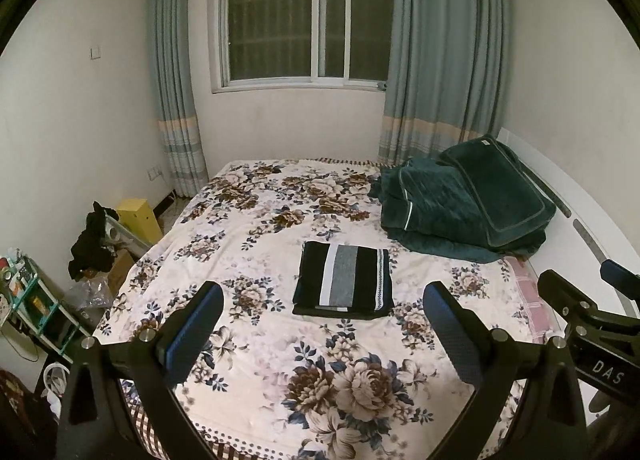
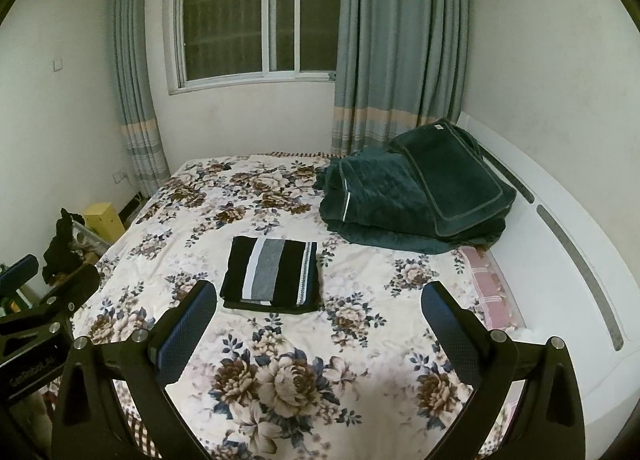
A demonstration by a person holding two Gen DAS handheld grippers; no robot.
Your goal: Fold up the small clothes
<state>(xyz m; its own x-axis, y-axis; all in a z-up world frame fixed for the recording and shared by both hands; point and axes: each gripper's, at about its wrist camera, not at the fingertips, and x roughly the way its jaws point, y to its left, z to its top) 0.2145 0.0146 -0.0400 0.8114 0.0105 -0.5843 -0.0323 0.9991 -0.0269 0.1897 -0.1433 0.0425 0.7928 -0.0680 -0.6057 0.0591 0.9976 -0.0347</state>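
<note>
A small garment point(image 1: 343, 280), black with white and grey stripes, lies folded into a neat rectangle on the floral bedsheet point(image 1: 280, 372); it also shows in the right wrist view point(image 2: 272, 275). My left gripper point(image 1: 324, 304) is open and empty, held above the near part of the bed, short of the garment. My right gripper point(image 2: 320, 302) is open and empty too, beside the left one, with the garment ahead and to its left. The right gripper shows at the right edge of the left wrist view point(image 1: 580, 292), and the left gripper at the left edge of the right wrist view point(image 2: 48, 280).
A dark green quilt and pillow point(image 1: 468, 207) are piled at the bed's far right by the white headboard point(image 2: 560, 260). Left of the bed stand a yellow box point(image 1: 138, 219), dark clothes on a rack point(image 1: 92, 240) and a cluttered shelf point(image 1: 28, 300). A curtained window point(image 1: 308, 19) is behind.
</note>
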